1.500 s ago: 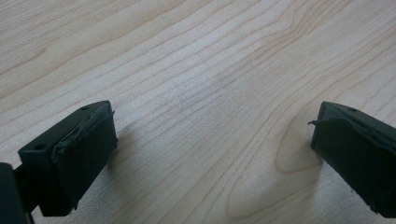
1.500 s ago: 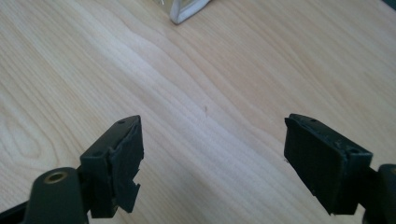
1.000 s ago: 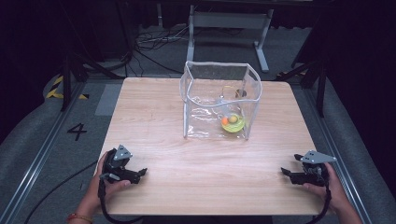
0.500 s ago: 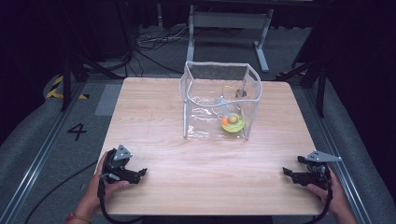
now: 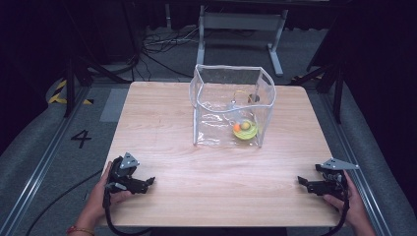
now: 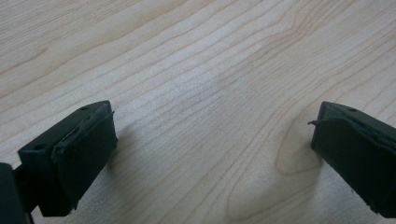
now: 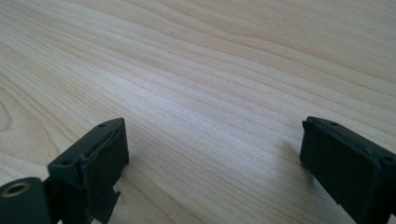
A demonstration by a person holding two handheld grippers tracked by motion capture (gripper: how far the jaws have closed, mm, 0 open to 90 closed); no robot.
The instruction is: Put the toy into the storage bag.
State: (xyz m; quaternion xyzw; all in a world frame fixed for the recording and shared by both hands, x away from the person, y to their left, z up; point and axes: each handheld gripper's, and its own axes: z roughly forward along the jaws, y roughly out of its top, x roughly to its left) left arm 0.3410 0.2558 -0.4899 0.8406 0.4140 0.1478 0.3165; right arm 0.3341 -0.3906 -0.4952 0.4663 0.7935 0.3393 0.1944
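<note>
High view: the left gripper [image 5: 150, 182] rests at the near left corner of the wooden table [image 5: 162, 123], held in the person's left hand [image 5: 101, 194], jaws pointing toward the table's middle. The right gripper [image 5: 301, 182] rests at the near right corner in the right hand [image 5: 346, 199], jaws pointing inward toward the left gripper. The 2 grippers are well apart. A clear plastic container [image 5: 231, 105] stands upright on the far half of the table, ahead of both grippers and between their lines, slightly closer to the right gripper's side. Inside it, at the bottom near its right wall, lies a yellow-green dish [image 5: 247, 130] with a small orange ball [image 5: 237, 127] on it. Neither gripper touches the container.

Left gripper view: the 2 black jaws stand wide apart at the lower corners, low over bare wood grain [image 6: 201, 93]. Nothing lies between them.

Right gripper view: the 2 jaws stand wide, with bare wood [image 7: 210, 84] between and ahead of them. They have just been opening further, and no object sits between the pads [image 7: 105, 154].
</note>
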